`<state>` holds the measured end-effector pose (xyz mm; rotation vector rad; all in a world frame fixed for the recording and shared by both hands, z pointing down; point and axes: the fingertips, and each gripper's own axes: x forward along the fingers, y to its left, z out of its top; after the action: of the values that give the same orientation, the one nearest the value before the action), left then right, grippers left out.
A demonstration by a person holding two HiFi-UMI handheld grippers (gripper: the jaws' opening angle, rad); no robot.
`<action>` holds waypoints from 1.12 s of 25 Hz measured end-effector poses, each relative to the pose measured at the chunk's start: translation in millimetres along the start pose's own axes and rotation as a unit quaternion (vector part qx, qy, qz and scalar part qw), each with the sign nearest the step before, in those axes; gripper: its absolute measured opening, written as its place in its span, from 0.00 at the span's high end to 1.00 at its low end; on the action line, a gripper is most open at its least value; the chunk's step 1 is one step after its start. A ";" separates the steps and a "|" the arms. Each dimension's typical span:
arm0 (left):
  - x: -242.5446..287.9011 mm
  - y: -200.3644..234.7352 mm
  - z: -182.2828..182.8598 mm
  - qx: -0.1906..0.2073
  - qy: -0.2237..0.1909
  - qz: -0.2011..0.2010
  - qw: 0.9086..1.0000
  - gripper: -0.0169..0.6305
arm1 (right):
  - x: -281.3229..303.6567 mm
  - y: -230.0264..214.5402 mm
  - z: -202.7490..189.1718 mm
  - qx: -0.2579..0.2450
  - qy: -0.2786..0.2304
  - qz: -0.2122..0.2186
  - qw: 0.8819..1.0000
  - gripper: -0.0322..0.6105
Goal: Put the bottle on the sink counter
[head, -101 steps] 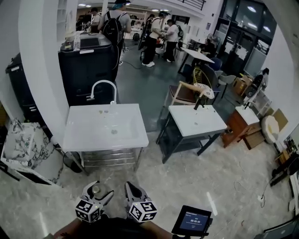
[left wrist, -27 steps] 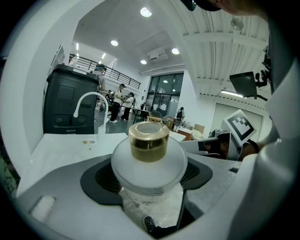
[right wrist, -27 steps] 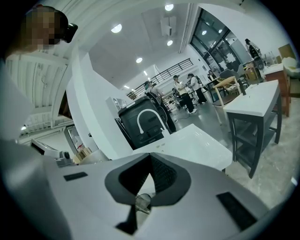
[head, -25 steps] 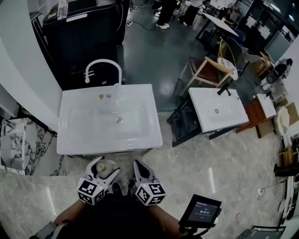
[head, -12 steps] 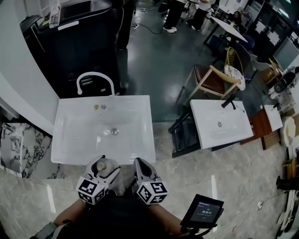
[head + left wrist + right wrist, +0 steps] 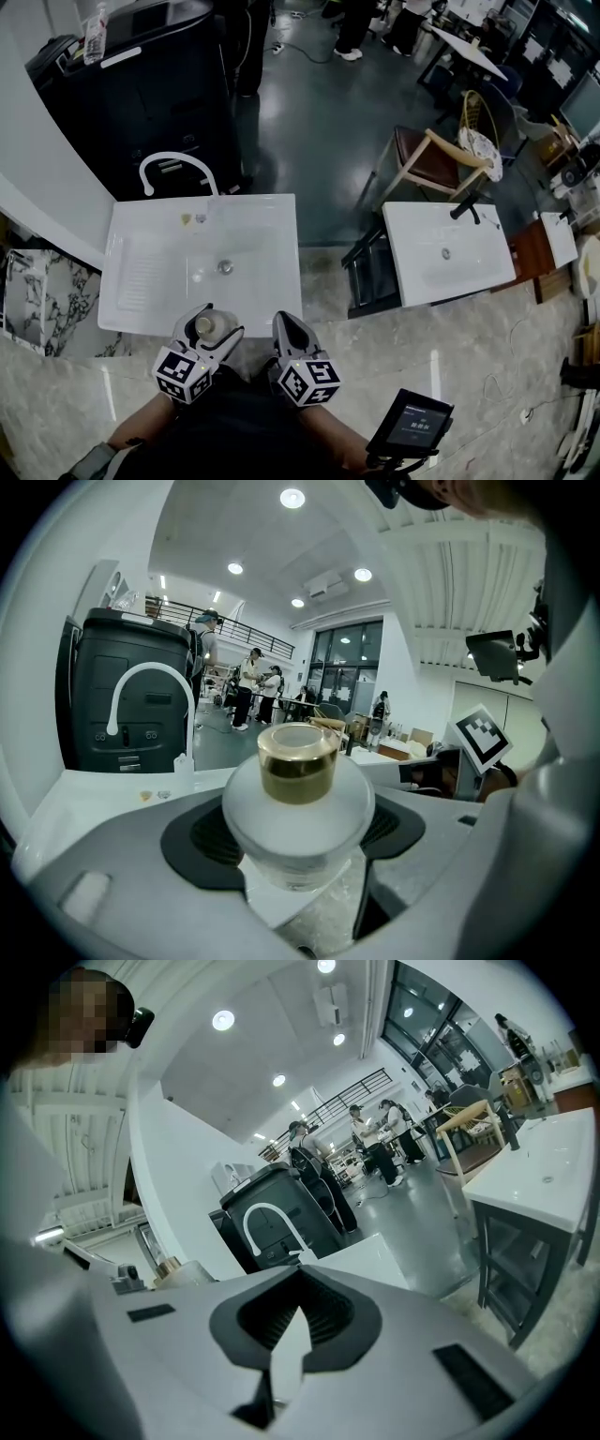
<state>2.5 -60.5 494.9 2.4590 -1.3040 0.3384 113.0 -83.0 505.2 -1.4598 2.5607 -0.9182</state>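
A small frosted-glass bottle (image 6: 298, 813) with a gold cap sits upright between the jaws of my left gripper (image 6: 208, 330), which is shut on it. From the head view the bottle (image 6: 207, 327) hangs at the near edge of the white sink counter (image 6: 141, 309). The sink's basin has a drain (image 6: 224, 267) and a white arched faucet (image 6: 172, 164) at the back. My right gripper (image 6: 286, 333) is beside the left one, just off the counter's near right corner; its jaws are shut with nothing in them.
A black cabinet (image 6: 150, 89) stands behind the sink. A second white sink unit (image 6: 448, 255) and a wooden chair (image 6: 433, 159) are to the right. A marble-pattern slab (image 6: 26, 300) lies at the left. People stand far back. Two small items (image 6: 195, 218) lie near the faucet.
Over the earlier frames I have come up to the sink, which has grown larger and slid toward the grippers. The left gripper has kept its hold on the bottle throughout.
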 end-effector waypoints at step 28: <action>166.6 111.8 30.8 0.045 0.044 -0.014 0.998 0.45 | 80.1 -67.1 37.4 0.029 -0.006 -0.104 0.994 0.96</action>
<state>2.8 -256.7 546.9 2.5027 -1.2435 0.5014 132.5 -189.9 528.2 -1.7324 2.3852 -0.9952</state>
